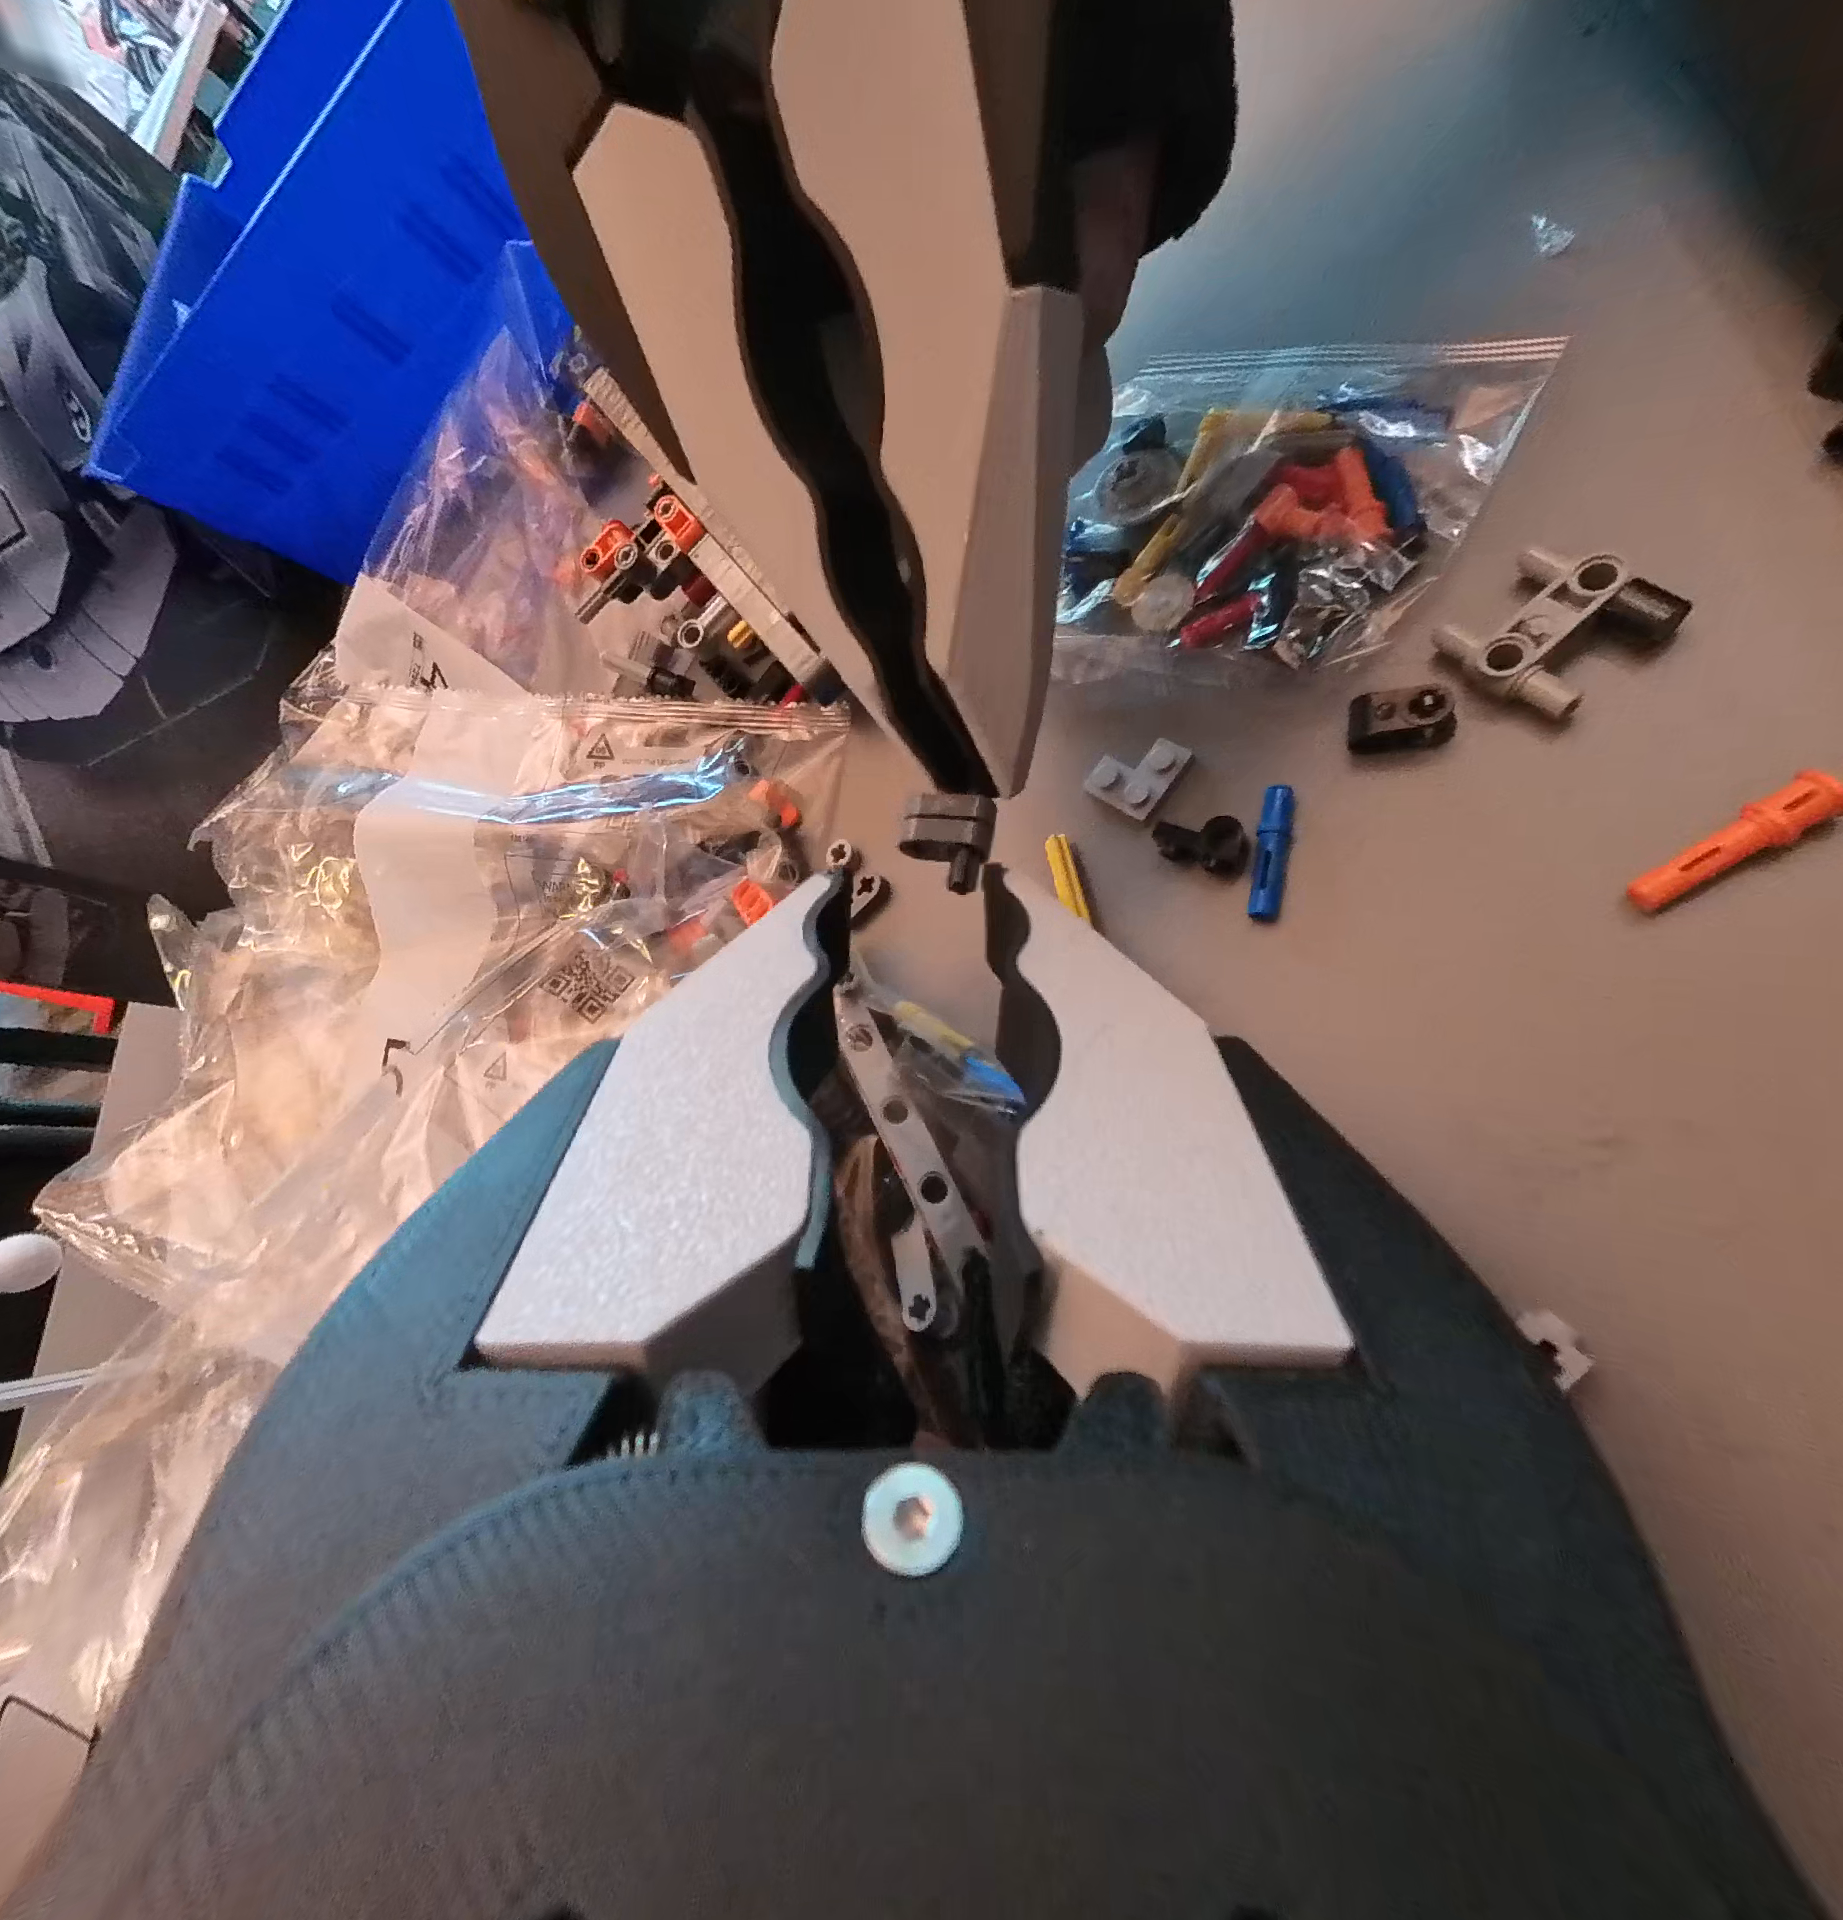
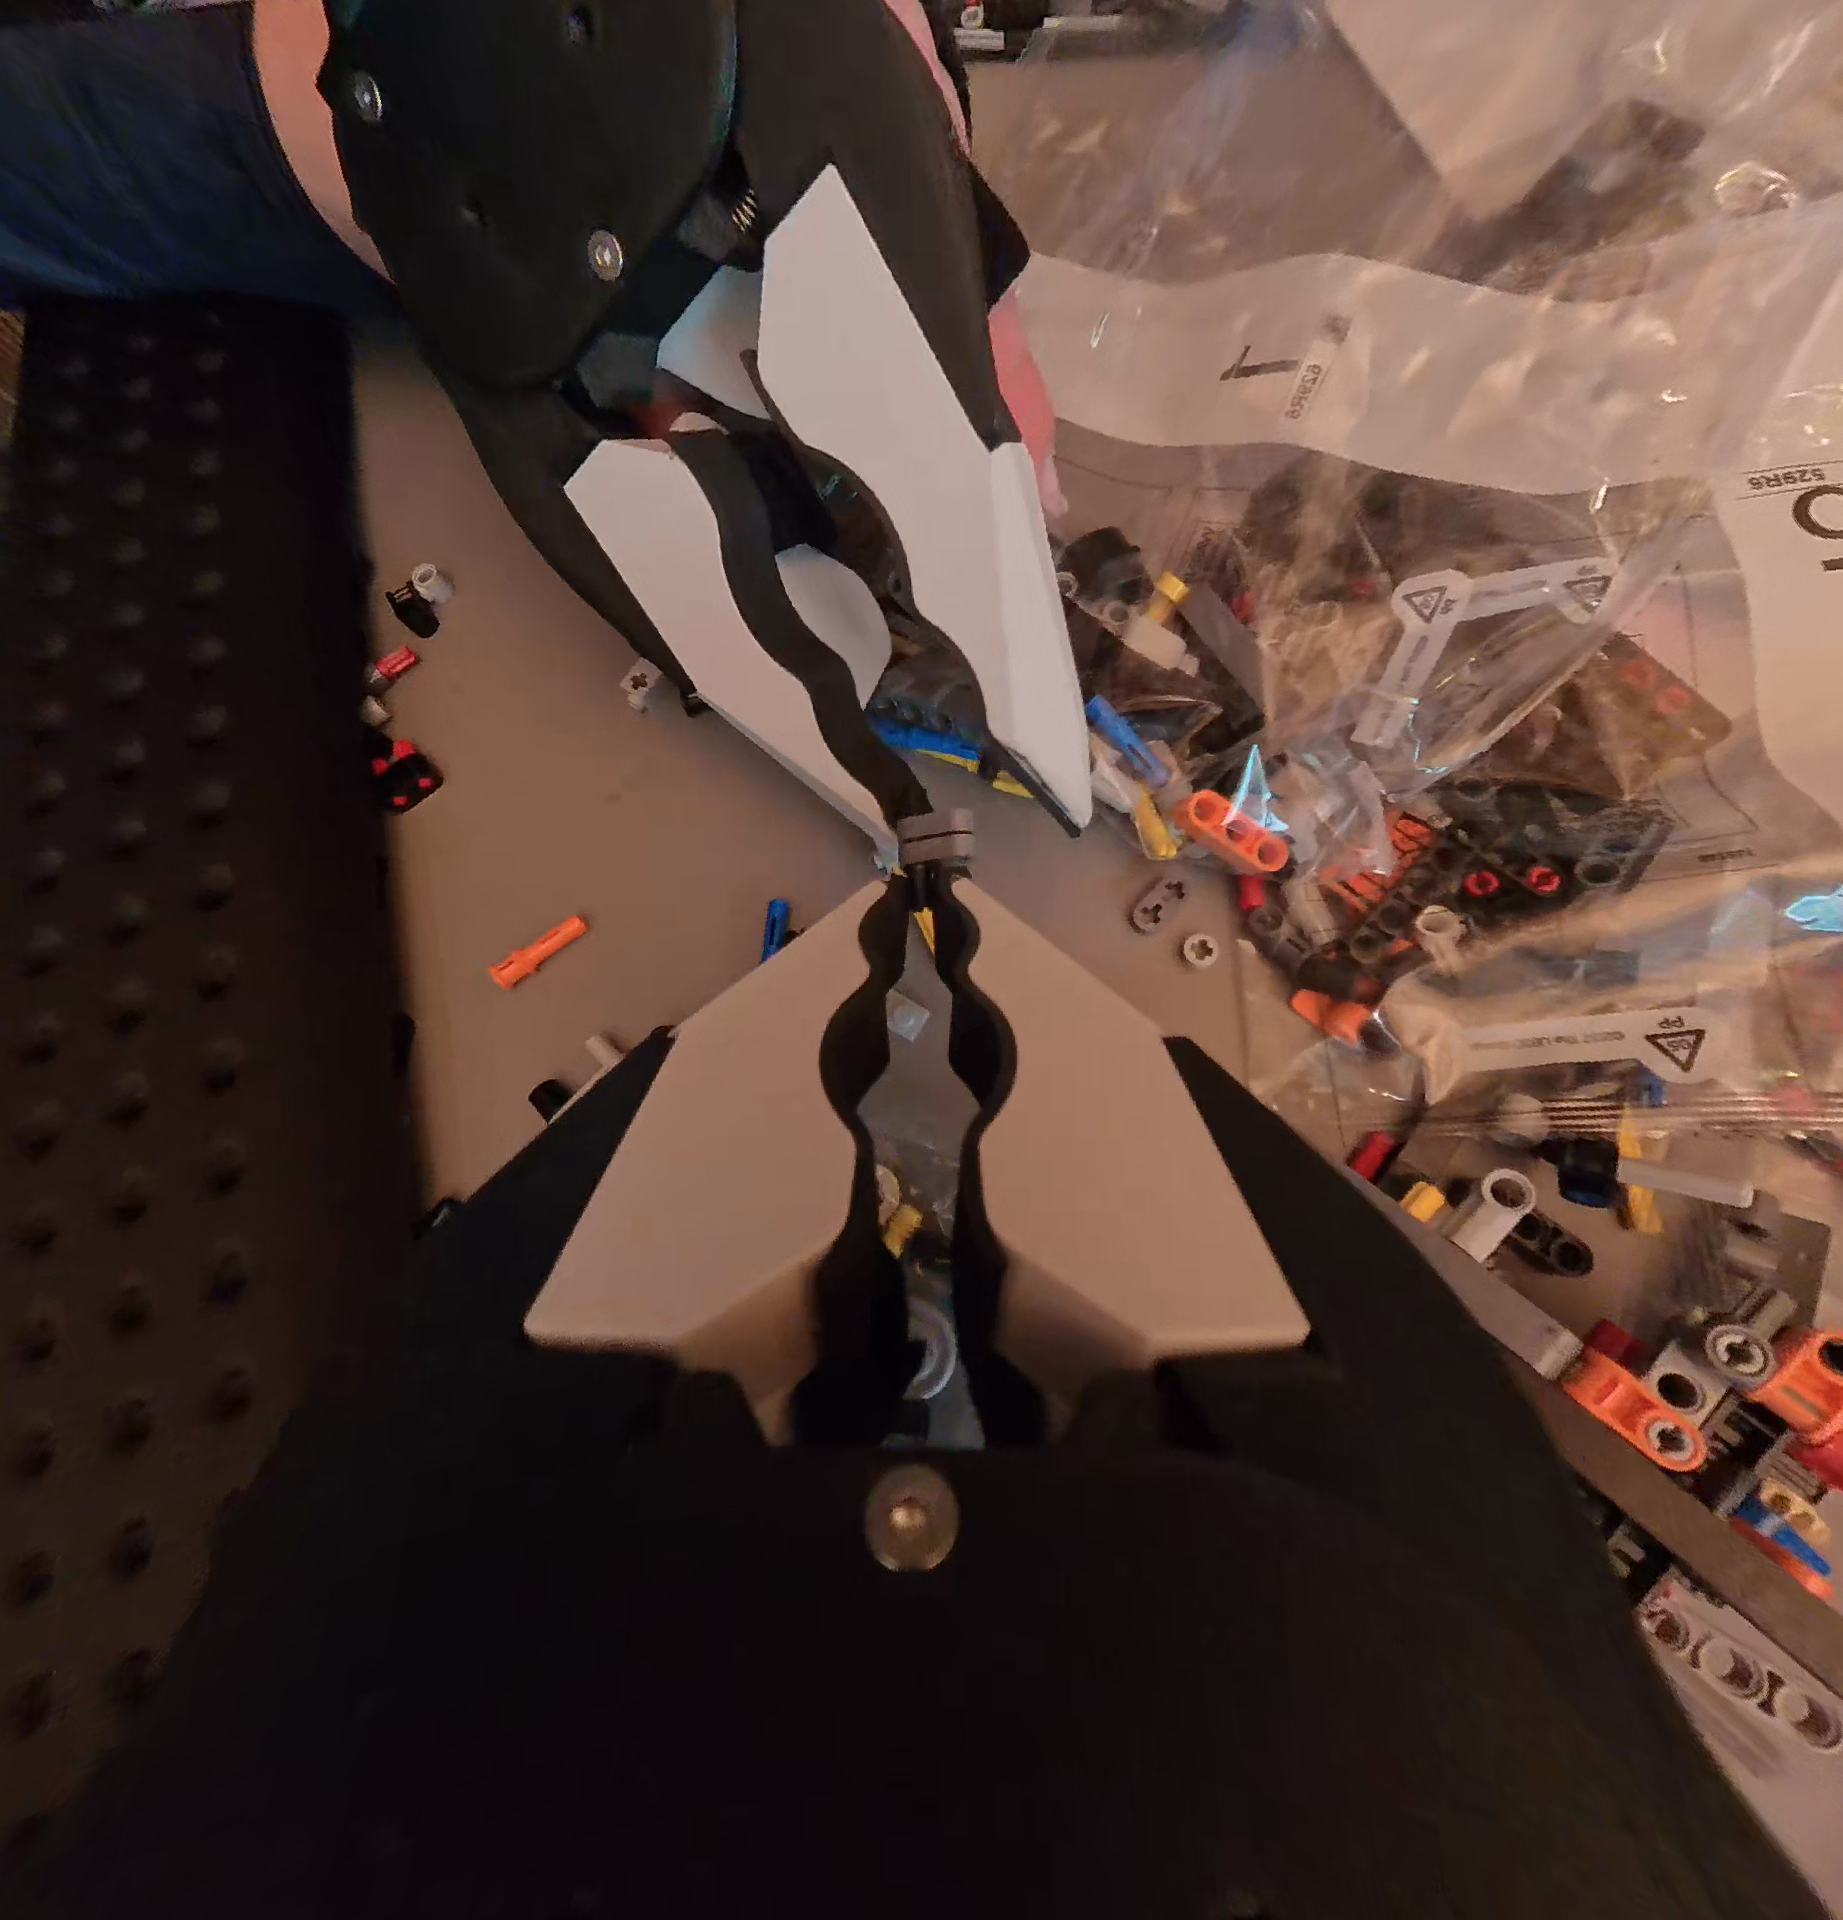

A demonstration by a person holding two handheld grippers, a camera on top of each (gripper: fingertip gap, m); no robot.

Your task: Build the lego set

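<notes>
Left wrist view showed the left gripper (image 1: pixel 915 881) low over the grey table (image 1: pixel 1519 1195) with its fingers apart. Just beyond their tips hung a small dark grey Lego connector (image 1: pixel 943 831) with a short peg pointing down. The right gripper (image 1: pixel 974 781) came in from the top of that view, its tips pinched together on the connector's upper edge. A grey L-shaped plate (image 1: pixel 1140 779), a blue pin (image 1: pixel 1270 850) and an orange pin (image 1: pixel 1743 836) lay loose on the table to the right. Beyond them lay a zip bag of mixed pieces (image 1: pixel 1281 509), and a blue bin (image 1: pixel 304 343) stood at far left.

In the right wrist view, the right gripper (image 2: pixel 912 899) was closed at its tips on the connector (image 2: pixel 936 836). The left gripper (image 2: pixel 979 831) reached in from above, spread open around it. A black studded baseplate (image 2: pixel 169 935) lay at left, and clear bags of parts (image 2: pixel 1468 727) at right.
</notes>
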